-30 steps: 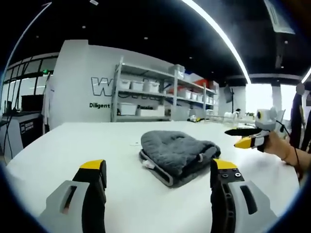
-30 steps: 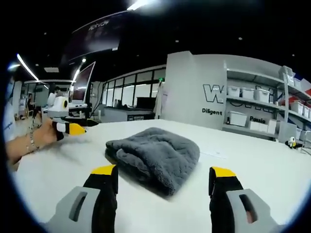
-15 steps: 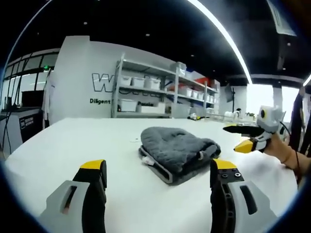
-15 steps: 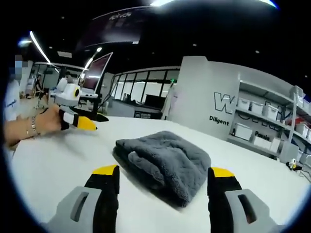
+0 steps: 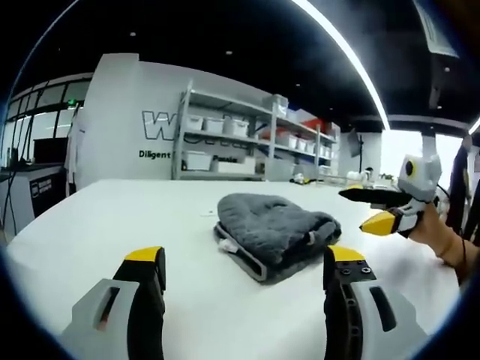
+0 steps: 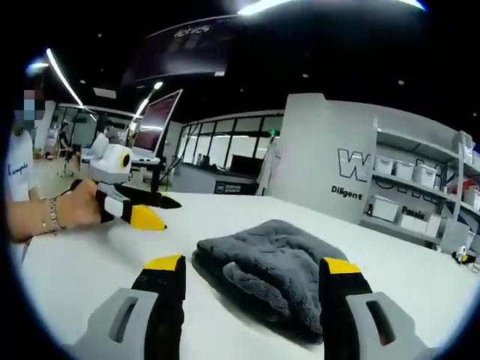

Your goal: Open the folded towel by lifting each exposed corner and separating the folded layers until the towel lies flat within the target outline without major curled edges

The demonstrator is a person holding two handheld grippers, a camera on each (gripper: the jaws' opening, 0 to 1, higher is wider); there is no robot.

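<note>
In the left gripper view we look across a broad white worktop (image 5: 112, 217) in a large room with a dark ceiling crossed by a long bright light strip (image 5: 341, 56). Behind the worktop stands a pale grey wall block (image 5: 127, 120) with dark lettering, and beside it a grey metal shelving rack (image 5: 247, 146) carrying rows of white storage bins (image 5: 225, 127); we cannot tell what the bins hold. The folded dark grey plush towel (image 5: 274, 232) lies on the worktop ahead, a little right of centre, its layers stacked and a small white tag showing at its near left edge. Our left gripper (image 5: 240, 281), grey with yellow tips, hovers above the worktop short of the towel, its jaws spread wide with nothing between them. The right gripper (image 5: 379, 210) shows at the right, held by a hand (image 5: 442, 236), near the towel's far right side but apart from it; its jaws stand parted. In the right gripper view the same worktop (image 6: 82, 262) runs toward tall dark windows (image 6: 225, 150), with the wall block (image 6: 330, 172) and rack (image 6: 420, 195) off to the right. The towel (image 6: 274, 262) sits just beyond the right gripper (image 6: 247, 281), whose jaws are spread and empty. The left gripper (image 6: 150, 210) shows at the left in a hand (image 6: 79, 210).
</note>
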